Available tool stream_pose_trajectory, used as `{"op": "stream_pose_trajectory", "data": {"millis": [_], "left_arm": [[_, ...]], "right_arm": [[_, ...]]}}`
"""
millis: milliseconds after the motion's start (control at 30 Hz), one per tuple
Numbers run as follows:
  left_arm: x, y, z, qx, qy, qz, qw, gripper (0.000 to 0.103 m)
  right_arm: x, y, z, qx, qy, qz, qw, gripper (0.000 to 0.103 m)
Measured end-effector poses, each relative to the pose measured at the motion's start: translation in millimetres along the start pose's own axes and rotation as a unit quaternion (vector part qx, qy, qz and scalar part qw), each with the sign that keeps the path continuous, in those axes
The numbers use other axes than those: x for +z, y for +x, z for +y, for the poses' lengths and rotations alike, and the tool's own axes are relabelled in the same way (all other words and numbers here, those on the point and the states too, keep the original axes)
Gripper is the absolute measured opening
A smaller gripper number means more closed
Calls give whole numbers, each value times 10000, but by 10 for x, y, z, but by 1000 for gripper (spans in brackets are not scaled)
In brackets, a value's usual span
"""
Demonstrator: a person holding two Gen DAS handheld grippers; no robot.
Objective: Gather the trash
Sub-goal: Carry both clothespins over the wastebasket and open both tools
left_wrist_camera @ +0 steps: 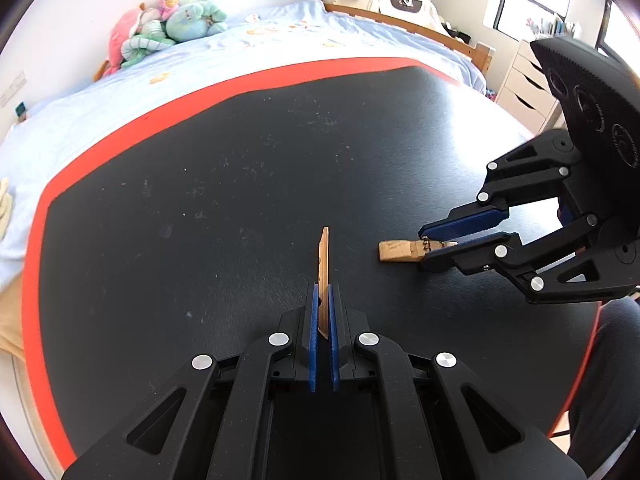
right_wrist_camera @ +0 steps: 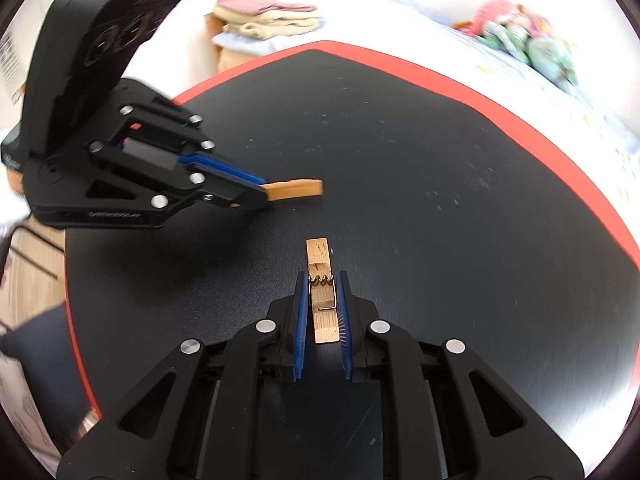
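Observation:
My left gripper (left_wrist_camera: 323, 288) is shut on a thin wooden strip (left_wrist_camera: 324, 256), seen edge-on and sticking out past the blue pads over the black table (left_wrist_camera: 224, 168). To its right, my right gripper (left_wrist_camera: 425, 250) is shut on a wooden clothespin (left_wrist_camera: 396, 251) with a metal spring, low at the tabletop. In the right wrist view the clothespin (right_wrist_camera: 318, 254) sits clamped between the pads of the right gripper (right_wrist_camera: 322, 278). There the left gripper (right_wrist_camera: 265, 192) at the left holds the wooden strip (right_wrist_camera: 298, 189) pointing right.
The table has a red rim (left_wrist_camera: 132, 128). Behind it lies a bed with a pale blue sheet (left_wrist_camera: 200, 64) and plush toys (left_wrist_camera: 168, 26). White drawers (left_wrist_camera: 524, 88) stand at the right. Folded towels (right_wrist_camera: 268, 16) lie beyond the table.

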State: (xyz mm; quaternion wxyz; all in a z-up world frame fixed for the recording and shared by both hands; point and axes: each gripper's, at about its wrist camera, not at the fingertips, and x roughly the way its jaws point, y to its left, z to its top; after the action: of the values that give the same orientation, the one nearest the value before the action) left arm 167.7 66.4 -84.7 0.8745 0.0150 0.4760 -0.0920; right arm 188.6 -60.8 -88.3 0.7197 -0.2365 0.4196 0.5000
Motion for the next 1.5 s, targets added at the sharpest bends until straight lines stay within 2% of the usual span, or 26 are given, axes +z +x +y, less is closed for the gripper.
{"op": "stream_pose_trajectory", "data": {"millis": [333, 567, 800, 1200, 1500], "left_arm": [[-195, -494, -320, -176, -205, -146, 9995, 5], [-403, -901, -633, -218, -203, -301, 9991, 5], [-607, -1149, -848, -244, -192, -349, 9989, 5], [-956, -1402, -1103, -344, -273, -400, 9982, 5], [-1241, -1483, -1347, -492, -244, -304, 9980, 5]], "right_arm": [[-212, -596, 222, -194, 926, -335, 9950, 13], [-377, -1010, 612, -283, 1145, -514, 9917, 14], [-635, -1336, 993, -397, 1338, -674, 9879, 14], [-1085, -1616, 1428, -563, 1586, -669, 9835, 14], [-1405, -1601, 1695, -584, 1667, -474, 9831, 14]]}}
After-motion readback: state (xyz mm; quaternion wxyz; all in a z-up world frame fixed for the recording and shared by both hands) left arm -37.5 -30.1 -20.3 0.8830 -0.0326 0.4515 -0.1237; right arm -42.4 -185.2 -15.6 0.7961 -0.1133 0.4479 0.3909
